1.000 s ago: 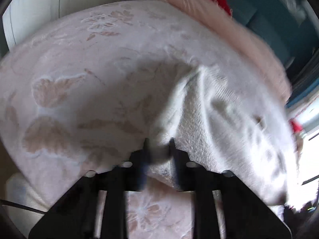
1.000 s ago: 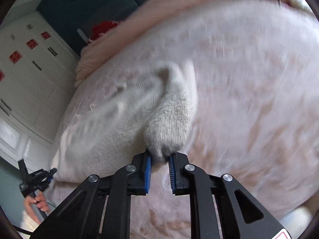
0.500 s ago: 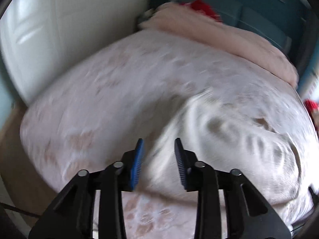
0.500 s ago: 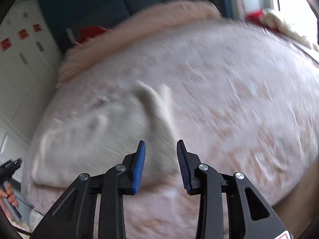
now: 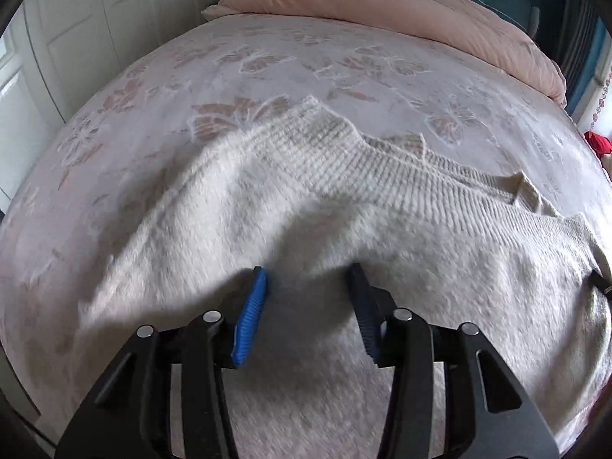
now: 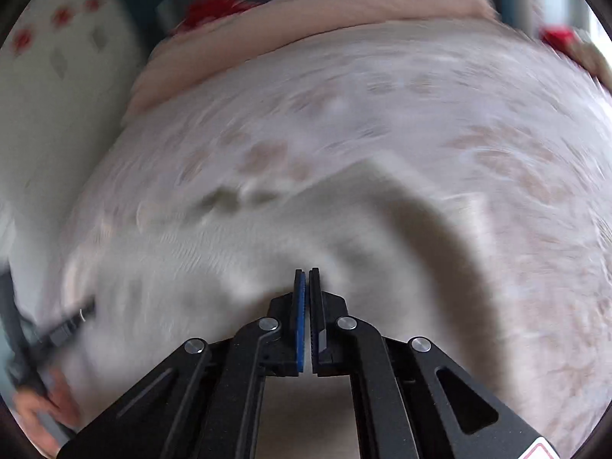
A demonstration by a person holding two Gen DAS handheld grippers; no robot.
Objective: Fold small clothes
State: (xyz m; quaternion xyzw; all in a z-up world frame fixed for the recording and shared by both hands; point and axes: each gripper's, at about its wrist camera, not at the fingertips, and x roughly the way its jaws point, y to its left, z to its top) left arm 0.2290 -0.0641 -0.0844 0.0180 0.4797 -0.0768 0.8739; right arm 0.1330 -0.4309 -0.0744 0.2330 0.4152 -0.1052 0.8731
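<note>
A fuzzy white knit sweater (image 5: 344,206) lies spread on the bed, ribbed edge toward the far side. My left gripper (image 5: 308,281) is open and empty just above the sweater's middle. In the right wrist view the sweater (image 6: 237,252) lies blurred below my right gripper (image 6: 306,277), whose blue pads are pressed together with nothing between them. The right gripper's tip (image 5: 600,281) shows at the left view's right edge.
The bed (image 5: 114,122) has a pale cover with pink butterfly patterns. A folded pink blanket (image 5: 382,7) lies along its far end, with something red (image 6: 214,9) behind it. White cupboard doors (image 5: 76,26) stand to the left. The person's left hand (image 6: 42,401) shows low left.
Both grippers let go of the sweater, which now lies flat. The left gripper opened wider and moved over the sweater. The right gripper opened, then shut empty.
</note>
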